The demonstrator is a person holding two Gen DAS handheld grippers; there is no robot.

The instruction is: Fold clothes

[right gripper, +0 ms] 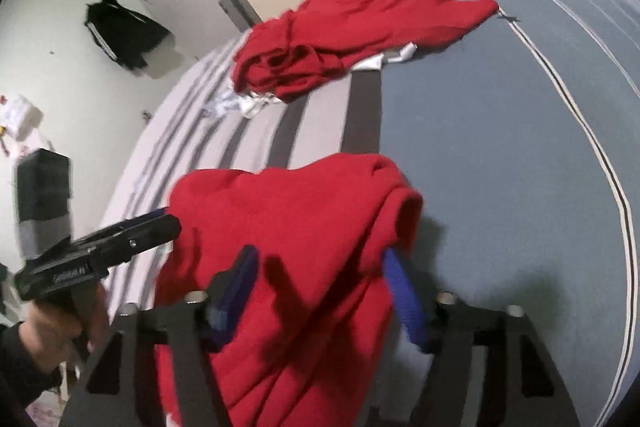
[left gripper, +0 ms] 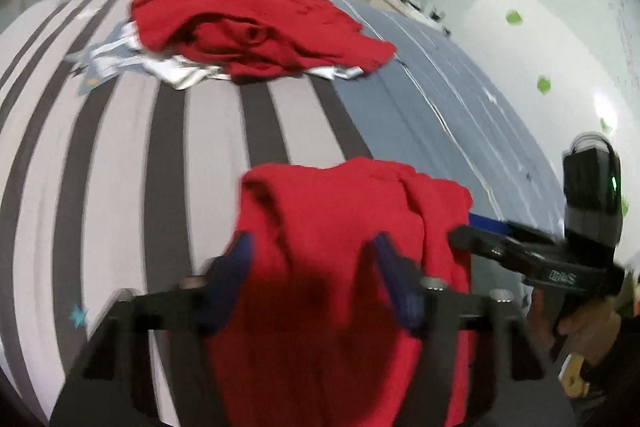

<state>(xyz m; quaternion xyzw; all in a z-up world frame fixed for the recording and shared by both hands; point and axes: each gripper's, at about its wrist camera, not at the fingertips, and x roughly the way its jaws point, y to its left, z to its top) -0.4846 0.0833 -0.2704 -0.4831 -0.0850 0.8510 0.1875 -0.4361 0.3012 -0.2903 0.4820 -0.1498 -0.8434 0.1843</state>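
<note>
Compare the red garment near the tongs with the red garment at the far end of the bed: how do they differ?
The near red garment lies between both tongs, directly on the striped bedcover; the far red garment lies away from them, on top of white clothing. The near one looks gathered into a compact shape; the far one is spread out and crumpled. Both are the same bright red fabric.

Red garment point(left gripper: 340, 227) bunched near; 2nd red garment point(left gripper: 256, 27) crumpled far.
</note>
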